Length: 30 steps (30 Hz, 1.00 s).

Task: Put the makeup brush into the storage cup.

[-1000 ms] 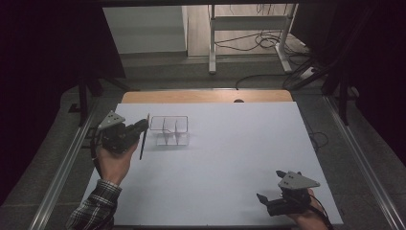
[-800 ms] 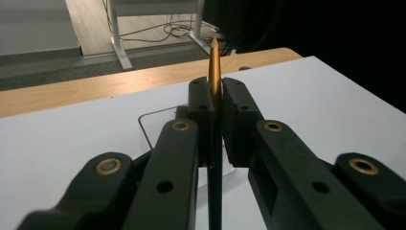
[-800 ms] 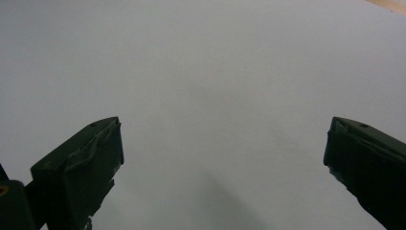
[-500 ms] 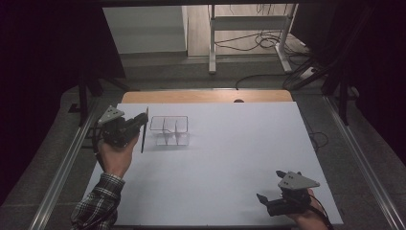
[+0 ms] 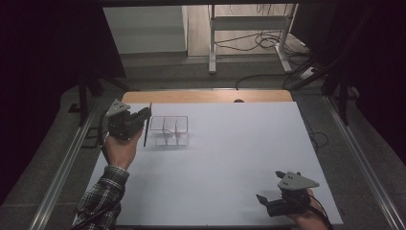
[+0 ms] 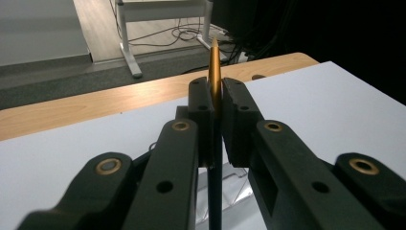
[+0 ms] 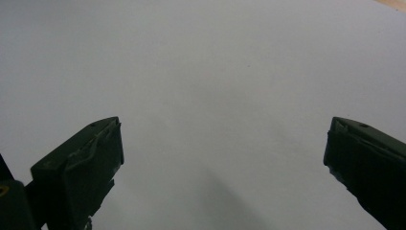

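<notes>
White tabletop (image 5: 230,158) before us | our left gripper (image 6: 215,103) – jaws clamped on an upright pen (image 6: 215,72), gold tip up, just beside the clear divided tray (image 5: 168,130) | our right gripper (image 7: 222,158) – jaws spread wide, holding nothing

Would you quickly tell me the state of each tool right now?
Left tool: closed on a slim pen, held upright beside the clear organizer.
Right tool: open, holding nothing, over the white table.
</notes>
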Each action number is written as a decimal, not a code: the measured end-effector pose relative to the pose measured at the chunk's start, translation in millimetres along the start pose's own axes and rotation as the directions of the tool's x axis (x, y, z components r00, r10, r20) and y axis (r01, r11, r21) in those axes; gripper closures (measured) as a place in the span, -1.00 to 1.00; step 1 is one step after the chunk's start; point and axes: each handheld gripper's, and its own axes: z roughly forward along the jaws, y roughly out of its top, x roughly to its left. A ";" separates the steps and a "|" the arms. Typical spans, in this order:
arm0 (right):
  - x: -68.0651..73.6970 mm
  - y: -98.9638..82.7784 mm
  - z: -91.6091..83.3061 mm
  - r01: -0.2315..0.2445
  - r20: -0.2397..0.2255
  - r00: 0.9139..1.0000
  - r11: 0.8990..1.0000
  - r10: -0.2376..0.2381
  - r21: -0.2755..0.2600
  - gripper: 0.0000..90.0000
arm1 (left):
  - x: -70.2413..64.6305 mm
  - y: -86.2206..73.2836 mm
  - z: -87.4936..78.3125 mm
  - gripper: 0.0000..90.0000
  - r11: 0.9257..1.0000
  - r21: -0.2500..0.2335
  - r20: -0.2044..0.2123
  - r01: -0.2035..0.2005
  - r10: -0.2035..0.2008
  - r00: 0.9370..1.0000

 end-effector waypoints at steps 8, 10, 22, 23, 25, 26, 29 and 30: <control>0.4 0.2 0.0 0.003 -0.001 1.000 1.000 -0.003 -0.001 -1.00 | 0.9 5.3 6.4 0.87 1.000 -0.009 -0.007 -0.001 0.001 1.000; 0.4 0.1 0.0 0.003 -0.001 1.000 1.000 -0.003 0.000 -1.00 | 1.4 7.4 8.5 0.87 1.000 -0.012 -0.009 -0.006 0.006 1.000; 0.3 0.0 -0.4 0.001 -0.003 1.000 1.000 -0.001 -0.003 -1.00 | 5.5 19.1 19.9 0.87 1.000 -0.031 -0.024 -0.006 0.006 1.000; 0.4 0.0 -0.5 -0.001 -0.003 1.000 1.000 0.001 -0.003 -1.00 | 5.8 19.5 20.9 0.87 0.999 -0.033 -0.024 -0.006 0.006 1.000; 0.3 0.0 -0.6 -0.001 -0.004 1.000 1.000 0.001 -0.003 -1.00 | 5.7 20.3 23.2 0.87 0.999 -0.031 -0.028 -0.014 0.013 1.000; 0.3 0.0 -0.6 -0.001 -0.004 1.000 1.000 0.001 -0.003 -1.00 | 5.6 20.6 24.5 0.87 0.999 -0.030 -0.031 -0.018 0.017 0.999; 0.4 -0.1 -0.6 -0.002 -0.004 1.000 1.000 0.002 -0.003 -1.00 | 6.0 21.4 27.9 0.87 0.999 -0.033 -0.035 -0.020 0.019 0.999; 0.4 -0.1 -0.6 -0.002 -0.004 1.000 1.000 0.002 -0.003 -1.00 | 6.2 21.8 28.8 0.87 0.999 -0.033 -0.037 -0.022 0.021 0.999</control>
